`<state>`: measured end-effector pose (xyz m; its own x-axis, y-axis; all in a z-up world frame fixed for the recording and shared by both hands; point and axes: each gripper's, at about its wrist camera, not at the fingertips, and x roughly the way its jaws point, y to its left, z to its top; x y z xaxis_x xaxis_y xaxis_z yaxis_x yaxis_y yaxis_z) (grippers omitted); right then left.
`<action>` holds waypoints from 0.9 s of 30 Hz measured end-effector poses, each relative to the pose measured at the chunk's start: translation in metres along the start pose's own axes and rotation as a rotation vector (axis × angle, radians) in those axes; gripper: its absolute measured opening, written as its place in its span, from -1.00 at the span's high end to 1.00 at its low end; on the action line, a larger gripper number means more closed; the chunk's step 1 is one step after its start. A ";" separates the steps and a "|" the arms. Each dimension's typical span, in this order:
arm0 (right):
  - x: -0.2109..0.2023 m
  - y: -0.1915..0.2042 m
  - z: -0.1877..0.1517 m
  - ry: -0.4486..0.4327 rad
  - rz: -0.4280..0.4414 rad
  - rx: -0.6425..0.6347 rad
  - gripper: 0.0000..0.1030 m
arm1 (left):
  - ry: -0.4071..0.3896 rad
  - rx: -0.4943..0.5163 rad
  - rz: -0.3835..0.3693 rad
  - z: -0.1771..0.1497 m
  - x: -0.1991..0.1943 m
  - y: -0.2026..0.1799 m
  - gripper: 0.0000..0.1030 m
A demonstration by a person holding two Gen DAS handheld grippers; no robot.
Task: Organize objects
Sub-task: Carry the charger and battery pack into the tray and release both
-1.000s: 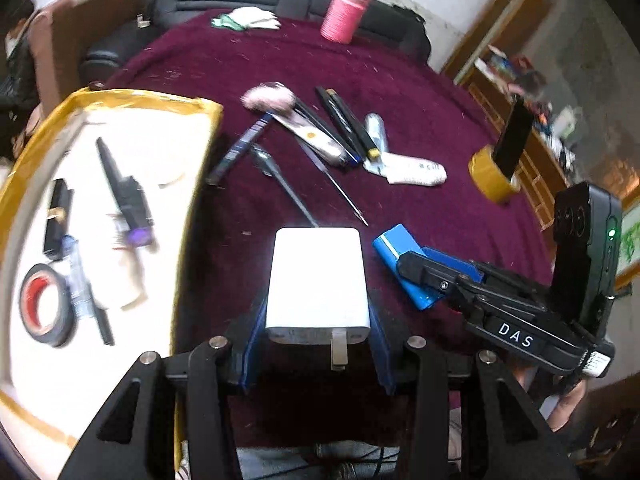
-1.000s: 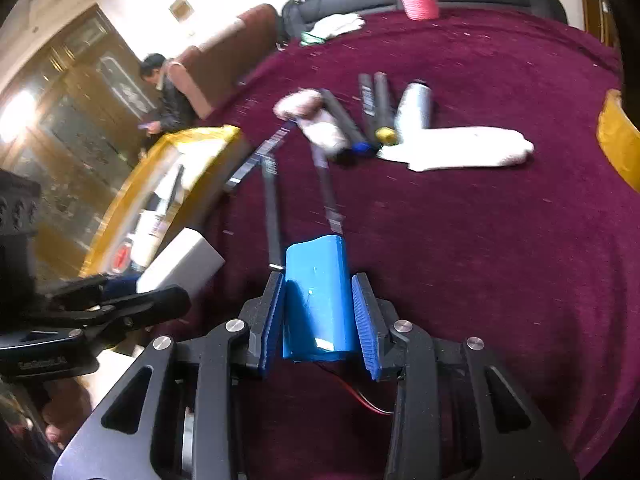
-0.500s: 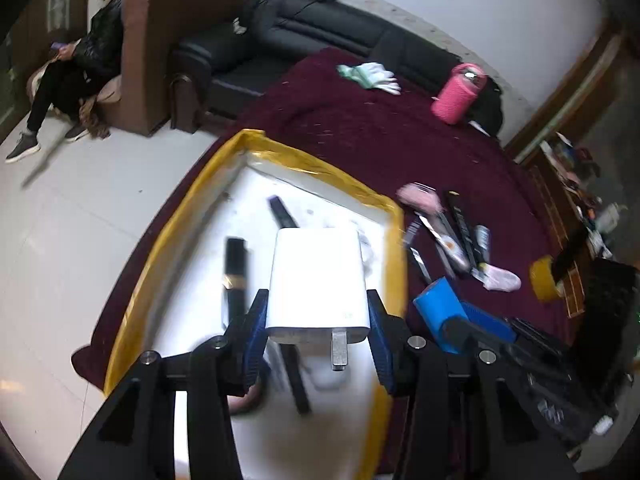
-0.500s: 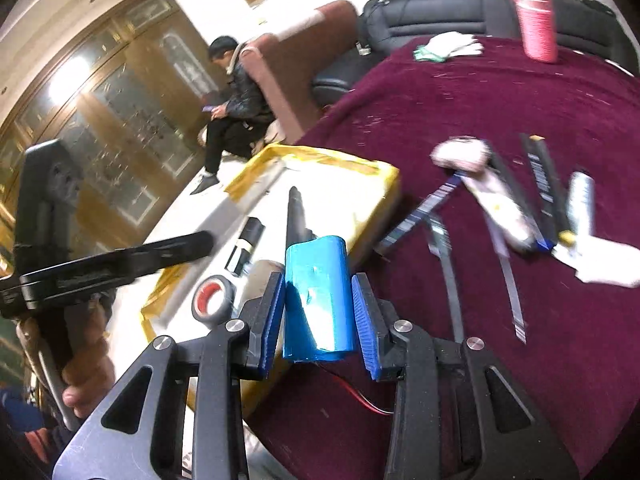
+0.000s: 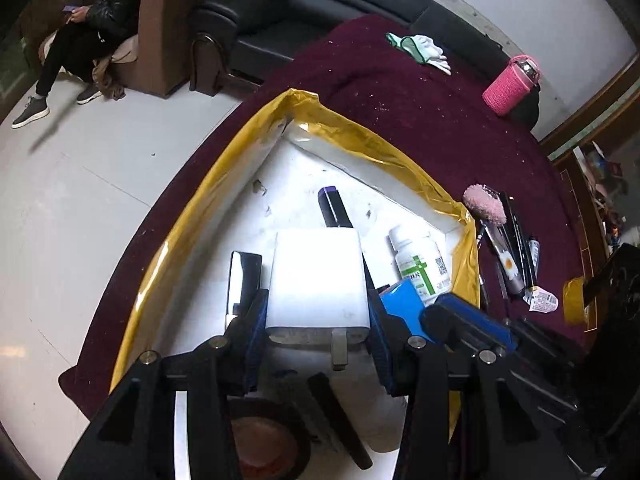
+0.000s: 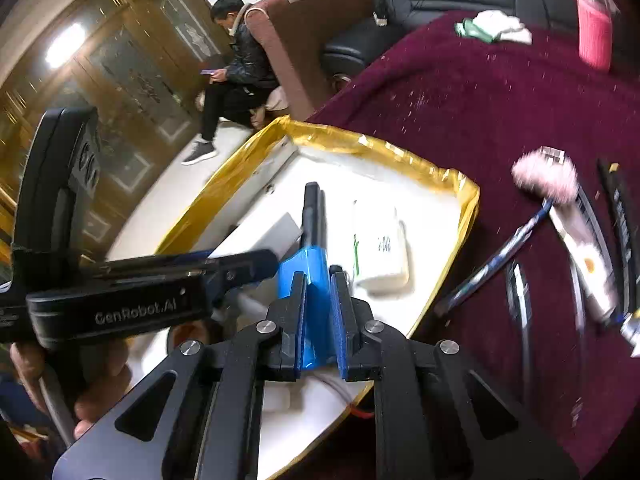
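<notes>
My left gripper [image 5: 316,312] is shut on a white charger block [image 5: 318,280] and holds it over the white tray with a gold rim [image 5: 360,136]. My right gripper [image 6: 318,304] is shut on a blue battery pack [image 6: 310,280] with a red wire, over the same tray [image 6: 360,142], beside the left gripper [image 6: 224,268]. In the tray lie a black pen-like tool [image 5: 334,210], a white medicine bottle [image 5: 420,264], a black shiny case [image 5: 242,276] and a tape roll [image 5: 264,440].
On the maroon cloth [image 5: 420,120] right of the tray lie a pink brush [image 5: 484,204], pens and tubes [image 5: 516,248], and a yellow tape roll [image 5: 574,300]. A pink bottle [image 5: 508,88] and gloves [image 5: 424,48] lie far back. A person sits at far left [image 5: 80,20].
Both grippers have swung left from over the cloth to over the tray, carrying the charger and the battery pack. The right gripper now holds the pack on its narrow side.
</notes>
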<state>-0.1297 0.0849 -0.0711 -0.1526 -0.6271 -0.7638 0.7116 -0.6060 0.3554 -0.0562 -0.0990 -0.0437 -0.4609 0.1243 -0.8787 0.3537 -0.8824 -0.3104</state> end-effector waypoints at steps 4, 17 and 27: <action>-0.002 0.000 0.000 -0.014 -0.014 -0.014 0.76 | -0.005 -0.001 0.020 -0.002 -0.002 0.000 0.12; 0.002 0.026 -0.018 -0.030 -0.165 -0.149 0.20 | -0.007 -0.028 0.049 -0.009 -0.006 0.004 0.11; -0.022 -0.004 -0.019 -0.066 -0.096 -0.052 0.20 | -0.017 0.011 0.081 -0.011 -0.004 -0.004 0.07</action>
<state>-0.1159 0.1102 -0.0656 -0.2652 -0.5994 -0.7552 0.7262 -0.6394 0.2525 -0.0466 -0.0908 -0.0432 -0.4453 0.0446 -0.8943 0.3813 -0.8942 -0.2344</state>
